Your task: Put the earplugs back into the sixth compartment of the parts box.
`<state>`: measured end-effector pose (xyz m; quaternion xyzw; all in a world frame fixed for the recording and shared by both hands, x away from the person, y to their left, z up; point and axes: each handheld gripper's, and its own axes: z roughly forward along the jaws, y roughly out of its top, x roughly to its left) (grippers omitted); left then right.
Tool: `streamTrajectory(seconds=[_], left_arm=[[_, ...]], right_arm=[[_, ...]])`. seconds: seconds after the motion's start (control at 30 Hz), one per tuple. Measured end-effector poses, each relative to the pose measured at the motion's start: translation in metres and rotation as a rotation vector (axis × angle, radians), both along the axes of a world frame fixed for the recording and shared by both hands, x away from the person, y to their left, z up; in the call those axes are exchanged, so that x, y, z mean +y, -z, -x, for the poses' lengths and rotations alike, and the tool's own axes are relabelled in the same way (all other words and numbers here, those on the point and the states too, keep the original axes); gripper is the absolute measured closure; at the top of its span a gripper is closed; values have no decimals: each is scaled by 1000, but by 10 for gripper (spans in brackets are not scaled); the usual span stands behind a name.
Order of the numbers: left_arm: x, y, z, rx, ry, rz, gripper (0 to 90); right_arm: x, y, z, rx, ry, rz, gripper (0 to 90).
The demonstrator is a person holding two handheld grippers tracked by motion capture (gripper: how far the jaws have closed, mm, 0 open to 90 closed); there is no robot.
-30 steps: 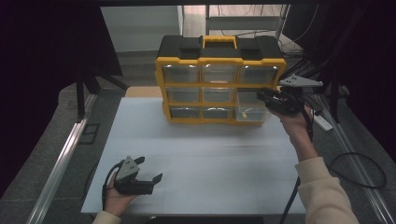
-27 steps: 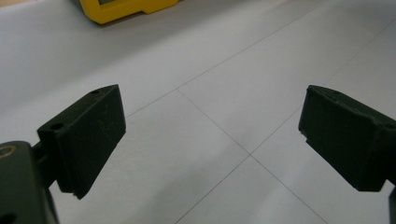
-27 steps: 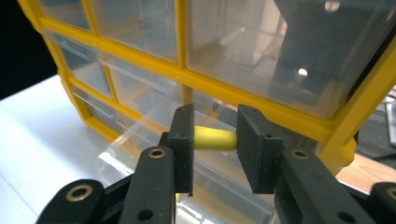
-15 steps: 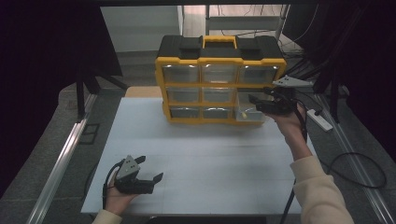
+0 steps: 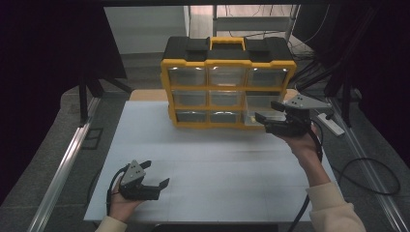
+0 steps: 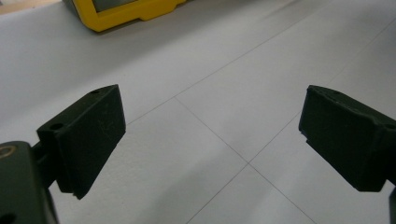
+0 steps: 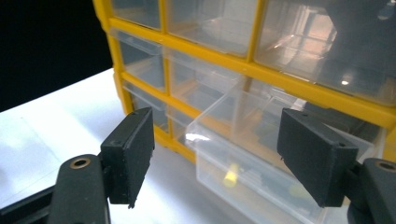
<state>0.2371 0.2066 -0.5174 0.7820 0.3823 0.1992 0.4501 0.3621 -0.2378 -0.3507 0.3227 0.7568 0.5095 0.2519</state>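
white table (image 5: 208,164) under dark surroundings, seen from above: yellow organizer (image 5: 227,82) at the far edge, right gripper (image 5: 269,112) at its pulled-out lower right clear drawer (image 5: 254,116), left gripper (image 5: 155,175) low near the front. left gripper view: jaws wide apart over bare table. right gripper view: jaws spread, empty, before the drawer (image 7: 243,154).

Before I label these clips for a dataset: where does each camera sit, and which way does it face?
High view: above the person's side, facing forward and down on the white table and yellow organizer; forearms, left gripper, right gripper.
Left gripper view: on the left gripper, facing along the tabletop; open jaws.
Right gripper view: on the right gripper, facing the pulled-out clear drawer; open jaws.
Shared: all show the organizer.
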Motion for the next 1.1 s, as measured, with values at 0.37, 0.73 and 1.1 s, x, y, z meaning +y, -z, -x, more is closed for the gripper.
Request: streamTrajectory(seconds=[0.37, 0.73, 1.1], left_arm=[[-1, 0, 0, -4, 4, -4, 71], [-2, 0, 0, -4, 5, -7, 72], [-4, 0, -1, -7, 13, -16, 72]], right_arm=[[-12, 18, 43, 7, -31, -60, 273], [-25, 68, 74, 73, -58, -34, 273], [-44, 123, 84, 159, -30, -14, 271]])
